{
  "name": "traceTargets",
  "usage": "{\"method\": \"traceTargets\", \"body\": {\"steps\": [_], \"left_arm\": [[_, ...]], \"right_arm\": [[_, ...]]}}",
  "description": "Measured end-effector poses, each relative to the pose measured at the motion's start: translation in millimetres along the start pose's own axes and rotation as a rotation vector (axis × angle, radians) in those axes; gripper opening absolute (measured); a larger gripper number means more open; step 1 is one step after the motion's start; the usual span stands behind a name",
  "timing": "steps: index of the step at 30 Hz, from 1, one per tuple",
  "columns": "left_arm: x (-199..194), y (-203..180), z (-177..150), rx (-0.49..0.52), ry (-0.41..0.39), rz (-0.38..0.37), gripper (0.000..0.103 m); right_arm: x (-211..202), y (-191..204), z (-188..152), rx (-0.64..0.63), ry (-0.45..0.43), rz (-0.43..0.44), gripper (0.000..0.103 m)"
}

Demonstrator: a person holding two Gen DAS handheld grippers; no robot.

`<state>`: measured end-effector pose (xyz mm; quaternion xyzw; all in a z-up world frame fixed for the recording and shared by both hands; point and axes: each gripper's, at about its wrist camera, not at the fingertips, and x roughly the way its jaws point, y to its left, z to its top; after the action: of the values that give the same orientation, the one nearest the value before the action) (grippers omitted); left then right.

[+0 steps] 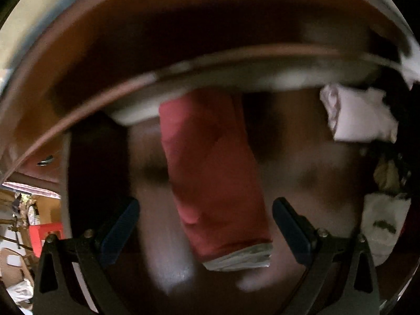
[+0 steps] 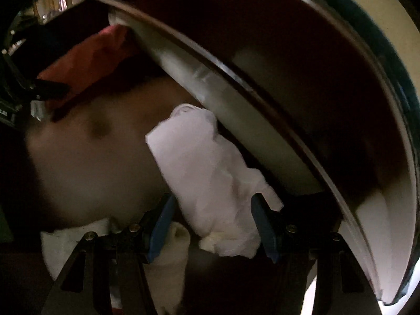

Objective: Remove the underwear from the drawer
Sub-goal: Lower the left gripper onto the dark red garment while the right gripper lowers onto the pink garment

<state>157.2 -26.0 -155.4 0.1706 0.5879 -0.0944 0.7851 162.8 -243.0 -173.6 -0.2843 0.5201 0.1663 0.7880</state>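
Observation:
In the left wrist view a folded red pair of underwear [image 1: 210, 168] with a pale waistband lies on the brown drawer bottom [image 1: 309, 162]. My left gripper [image 1: 207, 225] hangs open above it, one finger on each side, neither pad touching the cloth. In the right wrist view a folded white pair of underwear [image 2: 207, 173] lies against the drawer's pale inner wall [image 2: 236, 110]. My right gripper [image 2: 212, 225] straddles its near end with blue pads [image 2: 162, 223] apart, open. The red underwear [image 2: 89, 57] shows at the upper left there. Both pictures are blurred.
More white garments [image 1: 359, 115] and a white cloth with a dark mark [image 1: 380, 223] lie at the drawer's right side. Another white cloth [image 2: 78, 241] sits under the right gripper. The drawer's rim [image 1: 183, 65] curves across above. A red stool [image 1: 39, 236] stands outside, lower left.

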Motion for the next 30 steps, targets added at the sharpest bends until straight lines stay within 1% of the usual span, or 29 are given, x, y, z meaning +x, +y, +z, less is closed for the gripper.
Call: {"method": "traceTargets", "body": {"steps": [2,4,6,8,9,10,11,13,14,18,20,21,22,23,28,30], "left_arm": [[9,-3,0,0.014,0.051,-0.006,0.102],[16,-5,-2,0.013,0.094,-0.031,0.102],[18,-4,-1,0.000,0.103,-0.047,0.100],[19,0,0,-0.026,0.107,-0.054,0.097],[21,1,0,-0.038,0.118,-0.065,0.095],[24,4,0,-0.055,0.136,-0.090,0.091],[28,7,-2,-0.077,0.156,-0.126,0.089],[27,12,-2,-0.112,0.147,-0.160,0.089],[27,14,-2,-0.125,0.144,-0.168,0.088],[24,18,-7,-0.170,0.121,-0.183,0.082],[21,19,-9,-0.177,0.109,-0.182,0.072],[20,19,-9,-0.171,0.104,-0.179,0.069],[19,18,-10,-0.156,0.100,-0.178,0.063],[19,17,-9,-0.143,0.100,-0.179,0.059],[12,14,-9,-0.094,0.104,-0.173,0.053],[6,14,-11,-0.070,0.109,-0.179,0.053]], "right_arm": [[6,-2,0,-0.004,0.024,-0.021,0.063],[12,-7,1,0.019,0.040,-0.013,0.063],[16,-10,3,0.028,0.047,0.000,0.062],[20,-6,5,-0.011,0.046,-0.016,0.061],[20,-3,6,-0.031,0.049,-0.024,0.058],[22,1,7,-0.054,0.055,-0.022,0.054],[22,5,8,-0.070,0.062,-0.007,0.046],[26,12,9,-0.102,0.095,0.023,0.043],[28,15,10,-0.108,0.112,0.043,0.036],[34,17,14,-0.098,0.134,0.105,0.036],[38,11,15,-0.085,0.132,0.150,0.036],[37,11,16,-0.080,0.133,0.170,0.036],[36,12,15,-0.074,0.133,0.195,0.036],[36,13,15,-0.064,0.135,0.233,0.036],[40,15,17,-0.009,0.142,0.321,0.036],[44,12,19,0.022,0.142,0.355,0.036]]}}
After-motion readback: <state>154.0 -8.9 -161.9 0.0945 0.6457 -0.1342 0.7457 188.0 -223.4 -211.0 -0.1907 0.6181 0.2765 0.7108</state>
